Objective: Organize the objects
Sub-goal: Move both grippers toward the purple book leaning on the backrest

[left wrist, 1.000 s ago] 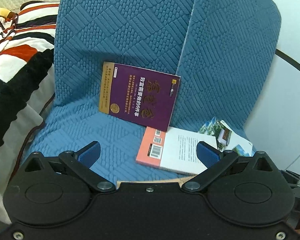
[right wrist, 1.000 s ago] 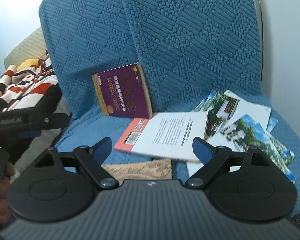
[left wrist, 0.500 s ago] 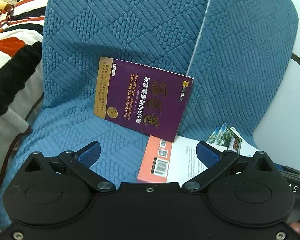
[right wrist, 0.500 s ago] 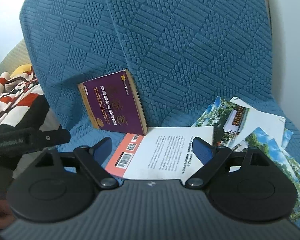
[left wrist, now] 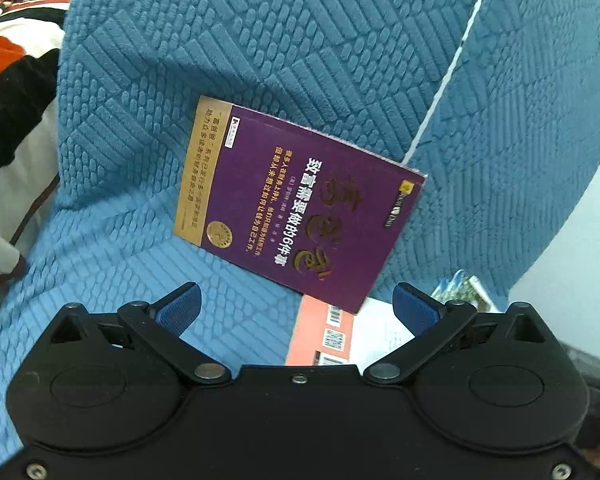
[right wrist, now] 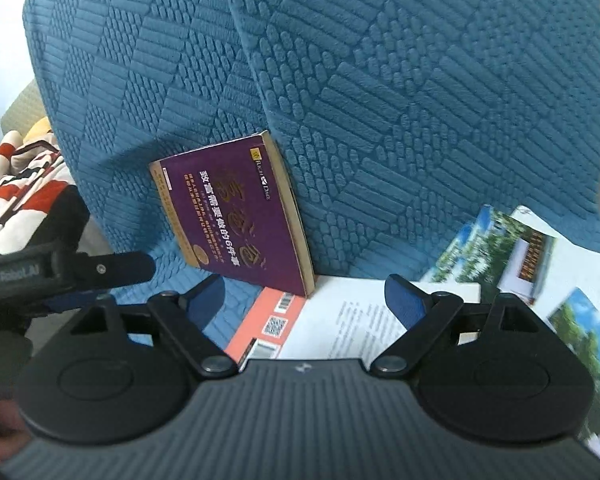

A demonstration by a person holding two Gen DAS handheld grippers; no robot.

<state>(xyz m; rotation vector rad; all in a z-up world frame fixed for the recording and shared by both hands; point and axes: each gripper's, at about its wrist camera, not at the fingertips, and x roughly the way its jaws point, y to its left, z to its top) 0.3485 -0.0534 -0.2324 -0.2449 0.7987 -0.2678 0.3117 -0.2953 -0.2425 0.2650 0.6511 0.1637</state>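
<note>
Landmark: purple book [left wrist: 300,216], leaning upright against the backrest of a sofa in a blue quilted cover [left wrist: 148,92], bottom edge sitting on the seat.

Left of the book: striped blanket in red, white and black [right wrist: 16,196] lying past the sofa cover's edge, something yellow showing behind it. A pale wall [right wrist: 0,20] is showing above that.

Left gripper [left wrist: 296,312] is hanging in front of the book and pointing down at it, blue pads [left wrist: 180,310] spread wide, nothing between them, touching nothing. In the right wrist view its black body is poking in from the left, white lettering reading roughly "GenRobot.AI", partly blurred.

Book cover: gold band down one side, gold round seal, white Chinese title running sideways with a "6" in it, small print "Rich Dad" near the top corner. The rest is too small to read.

In front of the book and to its right: a second book [right wrist: 352,320] lying flat on the seat, back cover up, salmon strip with a barcode and a QR code, white panel of fine text I cannot read. The purple book's lower corner is overlapping it.

Right gripper [right wrist: 304,296] is hovering over that flat book, jaws standing wide apart, gripping nothing.

Further right of the purple book: loose glossy prints [right wrist: 520,256] fanning out on the seat, showing trees, blue sky and a building with a red sign, overlapping one another; sign text unreadable. Pale wall is showing beyond the sofa's right edge.
</note>
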